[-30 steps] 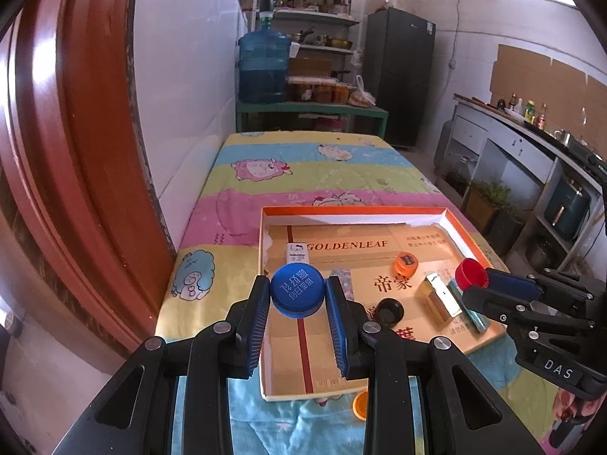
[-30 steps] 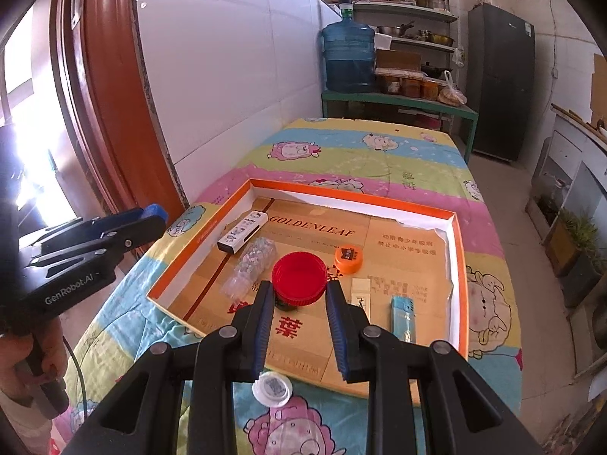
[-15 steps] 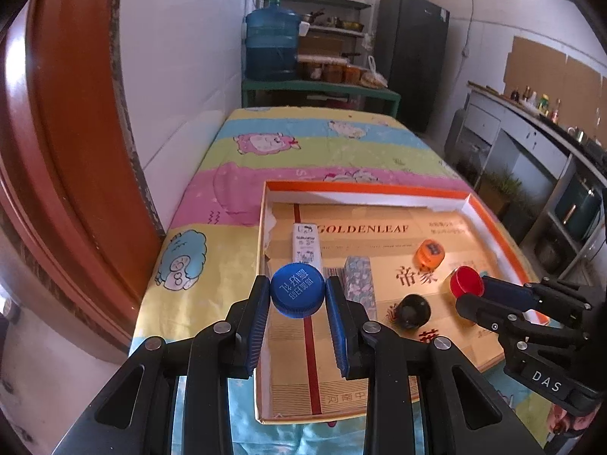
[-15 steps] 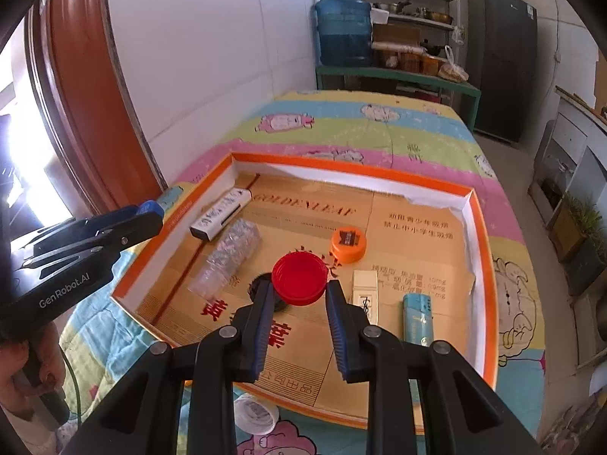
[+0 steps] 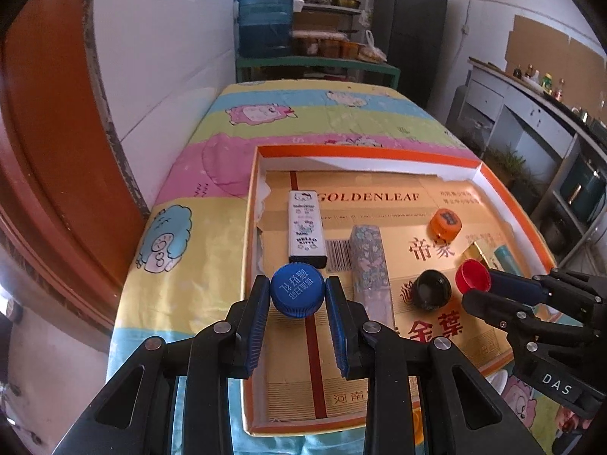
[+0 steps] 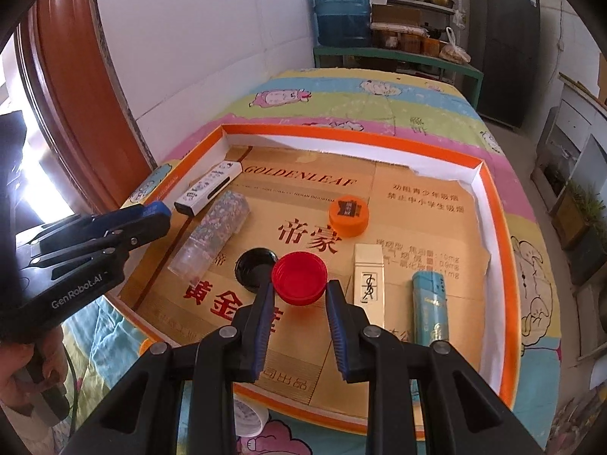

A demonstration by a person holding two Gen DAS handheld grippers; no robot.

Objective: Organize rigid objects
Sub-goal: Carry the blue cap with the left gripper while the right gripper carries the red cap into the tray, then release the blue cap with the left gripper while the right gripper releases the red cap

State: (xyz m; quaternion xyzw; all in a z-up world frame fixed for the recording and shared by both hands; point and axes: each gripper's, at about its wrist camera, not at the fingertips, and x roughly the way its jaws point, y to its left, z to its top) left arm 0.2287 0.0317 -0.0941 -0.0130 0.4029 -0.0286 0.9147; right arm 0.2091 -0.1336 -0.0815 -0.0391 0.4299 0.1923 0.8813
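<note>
Left wrist view: a kitchen storeroom is surrounding a cartoon-print cloth [image 5: 303, 121] bearing an orange-rimmed tray [image 5: 364, 150].
A blue water jug [image 5: 265, 22] is standing on a green shelf beyond; over the tray, the left gripper [image 5: 297, 294] is pinching a blue cap [image 5: 297, 289], the right gripper [image 6: 299, 295] a red cap [image 6: 299, 277], jaws narrowly parted.

"GOLDENLEAF" is printed on the tray [image 5: 508, 197] floor, "DAS" on the right tool [image 5: 478, 285], "GenRobot.AI" on the left tool [image 6: 161, 217].
</note>
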